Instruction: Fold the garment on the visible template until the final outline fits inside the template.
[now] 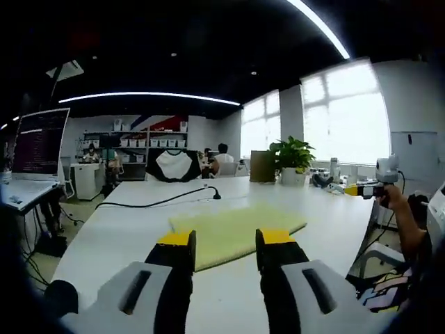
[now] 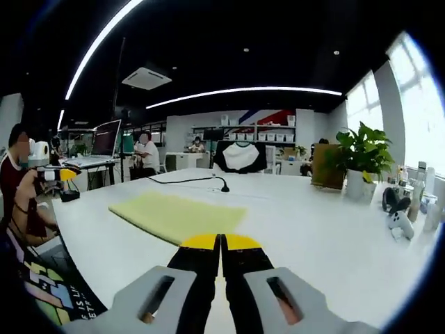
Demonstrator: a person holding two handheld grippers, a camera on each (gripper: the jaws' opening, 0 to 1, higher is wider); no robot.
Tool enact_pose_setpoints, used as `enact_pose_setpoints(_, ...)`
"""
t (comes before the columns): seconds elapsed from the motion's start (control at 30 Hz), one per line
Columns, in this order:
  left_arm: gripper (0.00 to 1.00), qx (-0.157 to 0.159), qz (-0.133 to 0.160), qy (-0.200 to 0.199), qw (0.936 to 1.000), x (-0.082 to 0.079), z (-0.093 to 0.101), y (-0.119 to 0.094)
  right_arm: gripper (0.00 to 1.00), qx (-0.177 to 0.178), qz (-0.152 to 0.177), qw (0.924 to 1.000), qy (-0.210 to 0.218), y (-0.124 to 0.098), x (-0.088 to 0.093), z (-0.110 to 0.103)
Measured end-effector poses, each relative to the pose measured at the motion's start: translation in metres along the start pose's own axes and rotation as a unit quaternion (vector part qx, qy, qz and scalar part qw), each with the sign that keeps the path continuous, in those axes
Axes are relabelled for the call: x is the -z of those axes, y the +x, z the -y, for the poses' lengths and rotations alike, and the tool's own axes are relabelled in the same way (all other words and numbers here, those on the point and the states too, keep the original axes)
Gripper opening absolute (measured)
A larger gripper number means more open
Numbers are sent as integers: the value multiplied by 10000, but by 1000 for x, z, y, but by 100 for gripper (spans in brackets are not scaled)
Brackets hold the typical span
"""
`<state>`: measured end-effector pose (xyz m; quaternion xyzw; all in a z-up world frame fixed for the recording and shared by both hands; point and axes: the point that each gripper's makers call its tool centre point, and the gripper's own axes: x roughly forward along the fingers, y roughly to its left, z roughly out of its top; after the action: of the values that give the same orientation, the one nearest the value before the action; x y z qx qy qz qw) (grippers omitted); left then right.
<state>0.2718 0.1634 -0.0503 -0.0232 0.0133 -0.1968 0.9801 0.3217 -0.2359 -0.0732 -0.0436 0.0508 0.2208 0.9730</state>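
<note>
Yellow template (image 1: 233, 231) flat mid-table (image 1: 125, 229), edges free; left claw (image 1: 226, 252) open, right claw (image 2: 221, 245) closed.

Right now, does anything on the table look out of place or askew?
Nothing stands out. The yellow cloth lies flat and folded on the white table, ahead of both tools. A black cable trails across the far side, apart from the cloth.

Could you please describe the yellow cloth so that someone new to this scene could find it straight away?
Start with the large white table that runs toward the bright windows. On its middle lies the yellow cloth, flat and roughly rectangular, just ahead of the left tongs. It is the only pale yellow, soft thing there; the black cable behind it is thin and dark, and the potted plant stands upright farther back.
</note>
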Motion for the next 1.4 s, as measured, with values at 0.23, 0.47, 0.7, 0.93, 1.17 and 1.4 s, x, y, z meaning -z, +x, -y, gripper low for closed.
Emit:
enact_pose_setpoints(0.23, 99, -654, 95, 41, 9978, -20, -2, -17, 0, -25, -28, 9997, -242, -11, -3, -6)
enact_pose_setpoints(0.47, 100, -867, 71, 669, 9940, -26, 4, -29, 2, -133, -49, 9998, -103, -17, -3, -9)
enact_pose_setpoints(0.7, 100, -1406, 155, 852, 9863, -33, -19, -38, 11, -51, 24, 10000, 79, -29, -5, 0)
enact_pose_setpoints(0.93, 100, -1243, 200, 797, 9888, -38, -12, -40, 54, 429, 303, 9986, -38, -36, -17, 22)
enact_pose_setpoints(1.17, 100, -1251, 264, 731, 9891, -41, -16, -41, 99, 955, 715, 9893, -844, -45, -40, 42)
enact_pose_setpoints(1.4, 100, -1330, 405, 722, 9876, -48, -19, -47, 100, 641, 579, 9960, -228, -53, -36, 32)
